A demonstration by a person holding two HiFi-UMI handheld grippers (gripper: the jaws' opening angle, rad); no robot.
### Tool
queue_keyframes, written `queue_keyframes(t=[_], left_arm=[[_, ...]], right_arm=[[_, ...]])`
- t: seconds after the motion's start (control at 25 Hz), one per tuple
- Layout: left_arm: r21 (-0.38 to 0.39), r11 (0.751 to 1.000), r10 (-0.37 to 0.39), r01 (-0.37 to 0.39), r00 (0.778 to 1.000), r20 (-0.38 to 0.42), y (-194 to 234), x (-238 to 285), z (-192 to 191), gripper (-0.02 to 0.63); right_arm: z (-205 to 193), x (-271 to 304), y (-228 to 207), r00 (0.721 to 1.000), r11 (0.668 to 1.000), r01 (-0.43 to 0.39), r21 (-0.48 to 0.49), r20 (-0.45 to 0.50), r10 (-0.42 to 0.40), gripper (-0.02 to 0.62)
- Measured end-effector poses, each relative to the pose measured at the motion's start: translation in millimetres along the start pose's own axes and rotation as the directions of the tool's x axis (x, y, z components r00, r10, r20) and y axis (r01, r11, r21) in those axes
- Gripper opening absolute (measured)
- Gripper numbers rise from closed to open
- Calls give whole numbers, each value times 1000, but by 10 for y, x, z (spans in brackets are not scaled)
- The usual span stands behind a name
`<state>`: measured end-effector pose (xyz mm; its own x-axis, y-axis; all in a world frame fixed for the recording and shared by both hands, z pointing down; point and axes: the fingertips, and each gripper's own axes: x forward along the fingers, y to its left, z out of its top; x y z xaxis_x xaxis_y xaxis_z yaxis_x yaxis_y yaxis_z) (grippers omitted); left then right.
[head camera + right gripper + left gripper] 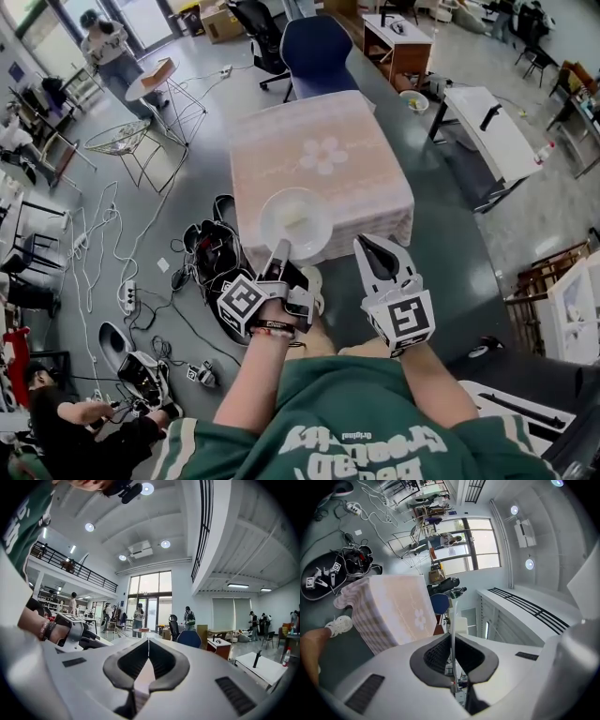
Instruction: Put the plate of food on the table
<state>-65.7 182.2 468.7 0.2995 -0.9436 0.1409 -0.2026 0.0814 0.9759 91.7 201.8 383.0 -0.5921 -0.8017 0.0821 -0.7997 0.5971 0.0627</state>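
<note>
A white plate (295, 223) with a little pale food on it hangs over the near edge of the square table (281, 141), which wears a pink cloth with a flower print. My left gripper (279, 249) is shut on the plate's near rim. In the left gripper view the plate (453, 616) shows edge-on as a thin white line pinched between the dark pads, with the table (393, 606) ahead at the left. My right gripper (368, 246) hovers beside the plate, to its right and off the table's near corner. It is shut and holds nothing (148, 641).
A blue chair (319, 52) stands at the table's far side. Bags, shoes and cables (211, 253) lie on the floor left of the table. A white desk (492, 131) is at the right. A person (66, 412) sits on the floor at lower left.
</note>
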Motion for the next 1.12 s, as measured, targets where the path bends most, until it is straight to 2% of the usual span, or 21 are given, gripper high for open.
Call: queue_keyframes(t=[0.6, 1.12], left_arm=[[-37, 999, 25, -26, 999, -44, 157, 976, 449, 26], [-26, 997, 71, -74, 991, -111, 276, 2120, 1224, 28]], right_arm=[[-181, 959, -481, 996, 999, 32, 34, -80, -29, 17], [-275, 2262, -997, 987, 994, 85, 65, -141, -75, 17]])
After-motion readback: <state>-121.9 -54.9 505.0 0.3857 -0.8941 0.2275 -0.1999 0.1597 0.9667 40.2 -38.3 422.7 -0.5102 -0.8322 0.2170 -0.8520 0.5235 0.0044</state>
